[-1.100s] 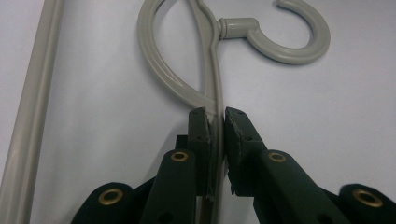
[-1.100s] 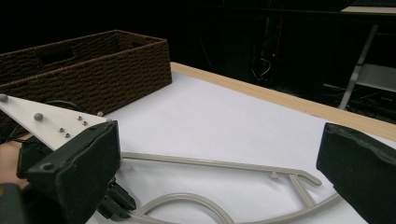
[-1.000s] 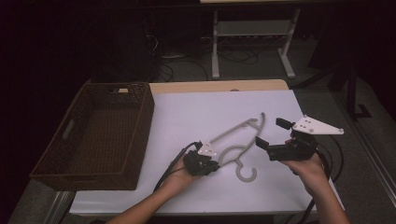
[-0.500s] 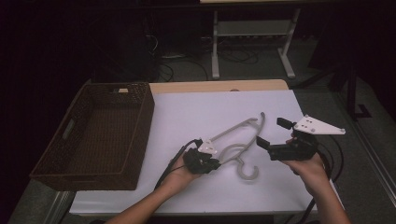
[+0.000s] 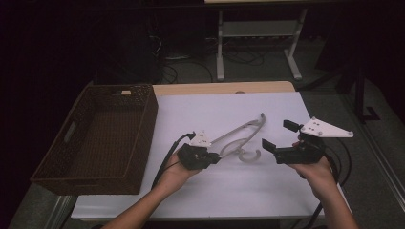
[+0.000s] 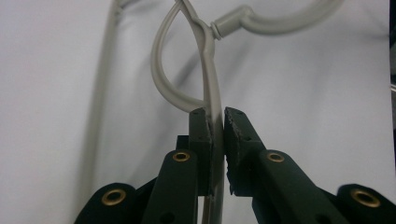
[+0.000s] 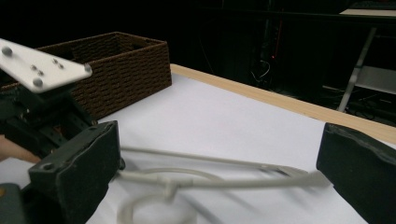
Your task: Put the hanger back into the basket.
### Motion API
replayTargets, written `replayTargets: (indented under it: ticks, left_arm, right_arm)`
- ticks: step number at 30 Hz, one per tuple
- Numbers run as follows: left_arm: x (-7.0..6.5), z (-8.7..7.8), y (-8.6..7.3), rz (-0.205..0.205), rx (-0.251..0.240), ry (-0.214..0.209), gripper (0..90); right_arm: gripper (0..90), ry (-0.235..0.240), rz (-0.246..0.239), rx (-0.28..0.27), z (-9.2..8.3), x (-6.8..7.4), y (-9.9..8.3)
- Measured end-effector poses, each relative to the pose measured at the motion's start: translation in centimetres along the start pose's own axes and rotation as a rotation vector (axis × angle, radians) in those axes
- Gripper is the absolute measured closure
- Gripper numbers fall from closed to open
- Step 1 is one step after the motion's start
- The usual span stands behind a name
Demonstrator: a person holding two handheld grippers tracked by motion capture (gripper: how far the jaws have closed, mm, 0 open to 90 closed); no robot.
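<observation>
A grey plastic hanger point(image 5: 241, 131) lies slantwise over the white table point(image 5: 215, 112), its hook point(image 5: 249, 155) towards me. My left gripper point(image 5: 217, 156) is shut on one thin arm of the hanger point(image 6: 212, 88), and in the left gripper view its pads point(image 6: 233, 128) press that arm from both sides. The gripped end is raised off the table. My right gripper point(image 5: 279, 135) stands open just right of the hook, with nothing between its jaws. In the right gripper view the hanger point(image 7: 210, 179) runs across in front of them, with the left gripper point(image 7: 42, 116) at the left.
A dark brown wicker basket point(image 5: 143, 138) stands on the table's left side, also seen in the right gripper view point(image 7: 126, 65). A wooden edge point(image 5: 224, 88) bounds the table's far side. Beyond it a metal stand point(image 5: 258, 33) and cables sit on the dark floor.
My left gripper has risen a little with the hanger's arm in it, and the hook has lifted and shifted with it. The right gripper has kept still.
</observation>
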State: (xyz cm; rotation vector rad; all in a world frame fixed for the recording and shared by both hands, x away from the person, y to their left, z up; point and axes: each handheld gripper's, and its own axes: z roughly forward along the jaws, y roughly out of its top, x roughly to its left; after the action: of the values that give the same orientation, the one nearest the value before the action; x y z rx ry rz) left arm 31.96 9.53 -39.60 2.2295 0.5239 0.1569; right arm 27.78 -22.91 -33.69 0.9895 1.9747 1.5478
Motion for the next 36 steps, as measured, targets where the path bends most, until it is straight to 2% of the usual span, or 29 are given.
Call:
replayTargets:
  ticks: [1, 6, 10, 11, 17, 21, 30, 36]
  left_arm:
    - [0.3, -0.4, 0.0, -0.024, -0.009, 0.004, 82.8]
    - [0.9, -1.0, -0.1, -0.041, -0.016, 0.013, 83.0]
    - [1.0, -1.0, -0.1, -0.042, -0.016, 0.006, 83.1]
    - [1.1, -1.1, -0.1, -0.056, -0.030, -0.001, 83.1]
    - [1.3, -1.2, -0.1, -0.059, -0.046, -0.003, 83.2]
    - [1.2, -2.1, 0.5, -0.043, -0.067, -0.008, 83.2]
    - [1.4, -3.8, 1.4, -0.064, -0.124, -0.010, 83.4]
    - [1.4, -4.6, 1.8, -0.067, -0.140, -0.001, 83.3]
  right_arm:
    - [0.0, -0.001, 0.011, 0.005, 0.0, 0.1, 0.0]
    - [0.0, -0.001, 0.010, 0.005, 0.0, 0.1, 0.0]
    - [0.0, -0.002, 0.008, 0.005, 0.0, 0.1, 0.0]
    - [0.0, -0.001, 0.006, 0.005, 0.0, 0.1, 0.0]
    - [0.0, 0.000, 0.011, 0.007, -0.1, 0.1, 0.0]
    - [0.0, -0.005, 0.007, 0.006, -0.1, 0.0, 0.0]
    - [0.0, -0.007, 0.007, -0.002, -0.2, 0.0, 0.1]
    - [0.0, -0.008, 0.011, -0.001, -0.3, 0.0, 0.2]
